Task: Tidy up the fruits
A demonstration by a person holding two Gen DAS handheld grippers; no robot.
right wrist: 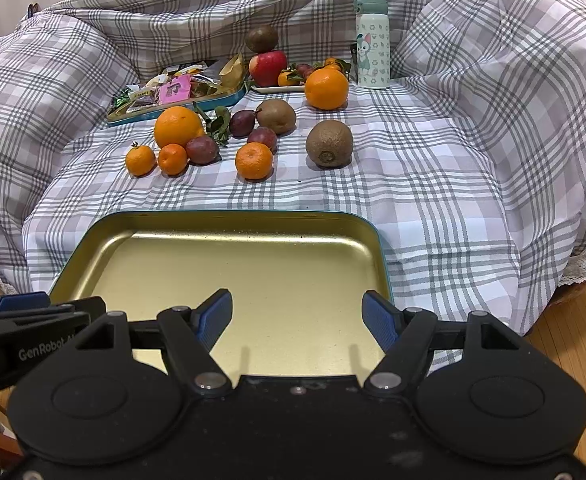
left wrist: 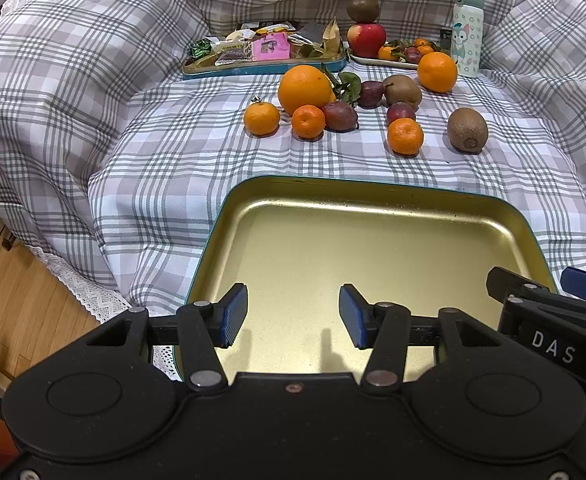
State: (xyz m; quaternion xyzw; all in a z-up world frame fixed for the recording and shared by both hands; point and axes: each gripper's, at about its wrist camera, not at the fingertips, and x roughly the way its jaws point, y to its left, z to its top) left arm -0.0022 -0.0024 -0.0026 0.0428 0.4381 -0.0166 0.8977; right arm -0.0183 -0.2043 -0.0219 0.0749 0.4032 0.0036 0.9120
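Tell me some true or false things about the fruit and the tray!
1. The gold tray has fruit in it. False: it holds nothing.
2. A kiwi sits on top of the red apple. True.
3. The left hand-held gripper is squeezing a mandarin. False: it is open and holds nothing.
4. The bottle stands upright at the back. True.
5. The right hand-held gripper is open, over the tray. True.
6. The big orange lies in the snack tray. False: it lies on the checked cloth in front of that tray.
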